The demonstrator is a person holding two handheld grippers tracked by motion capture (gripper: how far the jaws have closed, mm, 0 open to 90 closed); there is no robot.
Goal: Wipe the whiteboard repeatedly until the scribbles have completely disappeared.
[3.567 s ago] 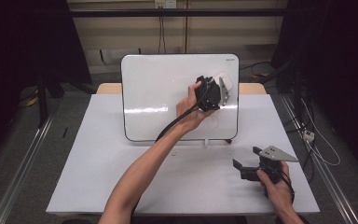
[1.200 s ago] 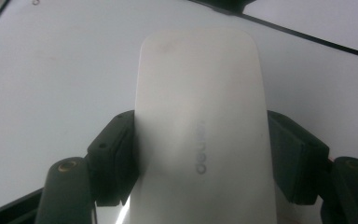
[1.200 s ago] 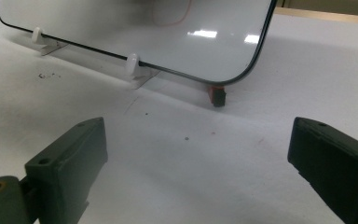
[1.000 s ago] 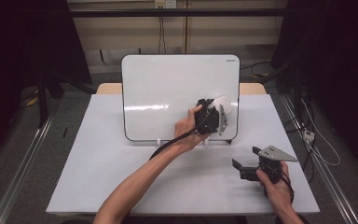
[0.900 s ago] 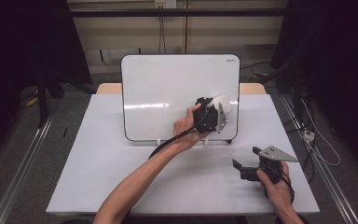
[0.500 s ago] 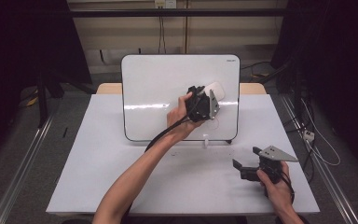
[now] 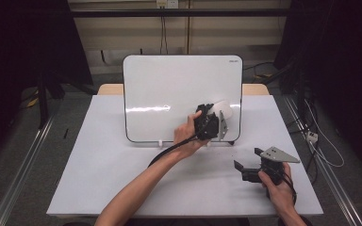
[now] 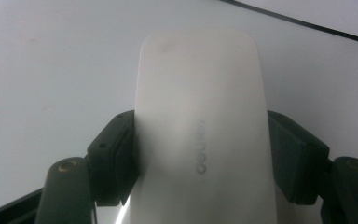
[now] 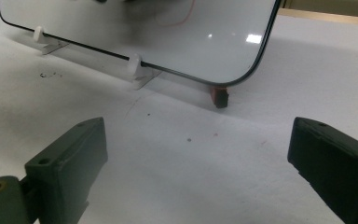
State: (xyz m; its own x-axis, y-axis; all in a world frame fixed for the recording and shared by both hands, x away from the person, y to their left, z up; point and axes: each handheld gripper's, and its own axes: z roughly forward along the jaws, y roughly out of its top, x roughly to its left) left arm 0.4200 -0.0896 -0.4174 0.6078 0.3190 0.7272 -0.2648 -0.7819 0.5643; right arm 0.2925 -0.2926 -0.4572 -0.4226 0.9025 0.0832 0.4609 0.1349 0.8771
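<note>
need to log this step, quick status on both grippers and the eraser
Left gripper shut on whiteboard eraser, against whiteboard. Right gripper open, low over table. Nothing in the way.

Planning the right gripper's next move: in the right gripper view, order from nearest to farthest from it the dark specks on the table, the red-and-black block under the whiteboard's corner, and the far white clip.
1. Dark specks, on the white table just ahead of the open right gripper.
2. Red-and-black block, under the whiteboard lower right corner.
3. Far white clip, upper left.
</note>
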